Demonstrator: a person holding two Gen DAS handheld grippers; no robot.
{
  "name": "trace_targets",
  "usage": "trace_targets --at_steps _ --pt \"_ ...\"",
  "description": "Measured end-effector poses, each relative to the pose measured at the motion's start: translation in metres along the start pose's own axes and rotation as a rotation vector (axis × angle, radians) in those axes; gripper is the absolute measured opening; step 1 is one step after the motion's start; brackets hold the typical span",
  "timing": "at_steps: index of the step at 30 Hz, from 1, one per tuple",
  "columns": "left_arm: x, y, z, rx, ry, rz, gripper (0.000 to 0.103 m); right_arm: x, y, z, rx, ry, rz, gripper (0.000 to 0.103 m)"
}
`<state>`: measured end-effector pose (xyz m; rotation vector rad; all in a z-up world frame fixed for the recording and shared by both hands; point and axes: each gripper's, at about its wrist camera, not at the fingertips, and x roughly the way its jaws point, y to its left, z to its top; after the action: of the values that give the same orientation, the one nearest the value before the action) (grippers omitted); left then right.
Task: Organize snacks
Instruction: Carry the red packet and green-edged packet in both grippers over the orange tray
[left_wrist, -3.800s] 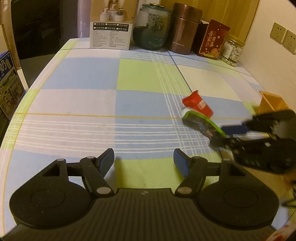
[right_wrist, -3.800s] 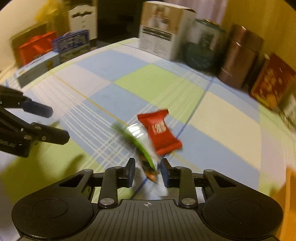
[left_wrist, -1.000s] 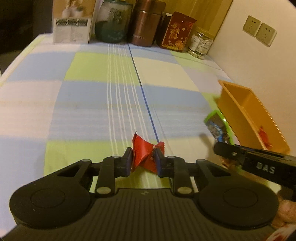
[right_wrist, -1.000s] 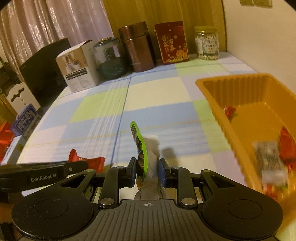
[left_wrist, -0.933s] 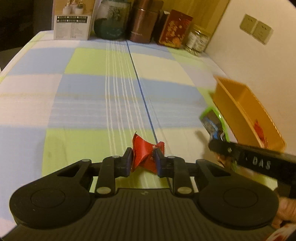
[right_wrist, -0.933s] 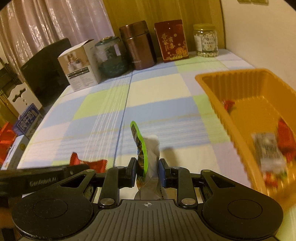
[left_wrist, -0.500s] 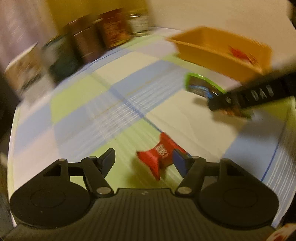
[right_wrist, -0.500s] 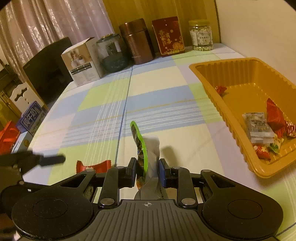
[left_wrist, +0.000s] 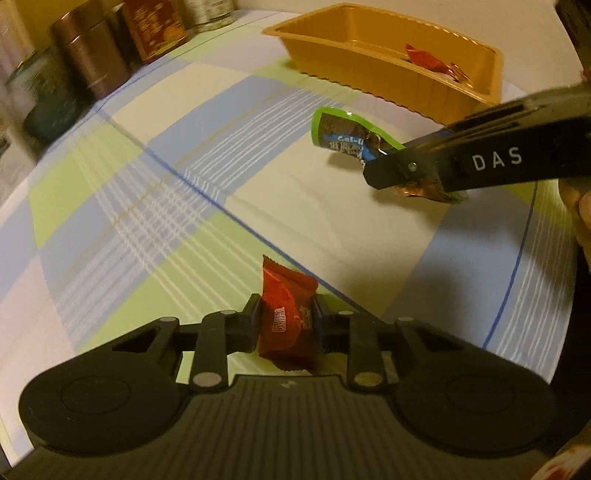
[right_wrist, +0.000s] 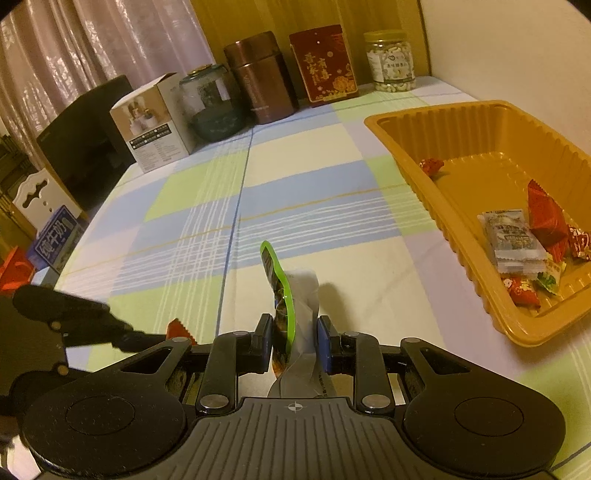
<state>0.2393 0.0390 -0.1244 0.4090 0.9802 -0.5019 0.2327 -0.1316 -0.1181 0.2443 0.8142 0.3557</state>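
Note:
My left gripper (left_wrist: 286, 319) is shut on a red snack packet (left_wrist: 286, 315), held just above the checked tablecloth. My right gripper (right_wrist: 293, 338) is shut on a green-edged snack packet (right_wrist: 282, 295), which stands on edge between the jaws. That packet also shows in the left wrist view (left_wrist: 349, 138), at the tip of the right gripper (left_wrist: 402, 173). An orange tray (right_wrist: 417, 147) lies to the right and holds several wrapped snacks (right_wrist: 517, 242). In the left wrist view the tray (left_wrist: 369, 57) is beyond the right gripper. The left gripper (right_wrist: 140, 338) shows at the lower left of the right wrist view.
At the table's far edge stand a white box (right_wrist: 157, 118), a glass jar (right_wrist: 210, 103), a brown canister (right_wrist: 264, 81), a red tin (right_wrist: 323, 62) and a jar of nuts (right_wrist: 391, 61). A wall runs behind the tray. Boxes (right_wrist: 55, 236) sit beyond the table's left edge.
Half a second ago my left gripper was open with the red packet lying between its fingers; now it is shut on it again. The right gripper keeps its green packet, nearer the tray's near end.

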Motion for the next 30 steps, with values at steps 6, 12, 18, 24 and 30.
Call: trace_targets --at_steps 6,12,18,24,30 --pt "-0.019 0.001 -0.021 -0.303 -0.052 0.036 0.025 -0.012 0.005 0.001 -0.006 -0.015 0.013 0.026" --pt "-0.048 -0.007 -0.04 -0.543 -0.11 0.086 0.025 -0.037 0.012 0.002 -0.014 -0.029 0.031 0.026" --pt "-0.079 -0.021 -0.047 -0.679 -0.165 0.13 0.025 -0.063 0.019 -0.002 -0.024 -0.03 0.035 0.026" --pt "-0.098 -0.037 -0.04 -0.718 -0.209 0.143 0.025 -0.09 0.014 -0.012 -0.031 -0.029 0.008 0.026" --pt "-0.113 -0.058 -0.027 -0.714 -0.243 0.142 0.025 -0.12 -0.001 -0.017 -0.019 -0.049 -0.015 0.026"
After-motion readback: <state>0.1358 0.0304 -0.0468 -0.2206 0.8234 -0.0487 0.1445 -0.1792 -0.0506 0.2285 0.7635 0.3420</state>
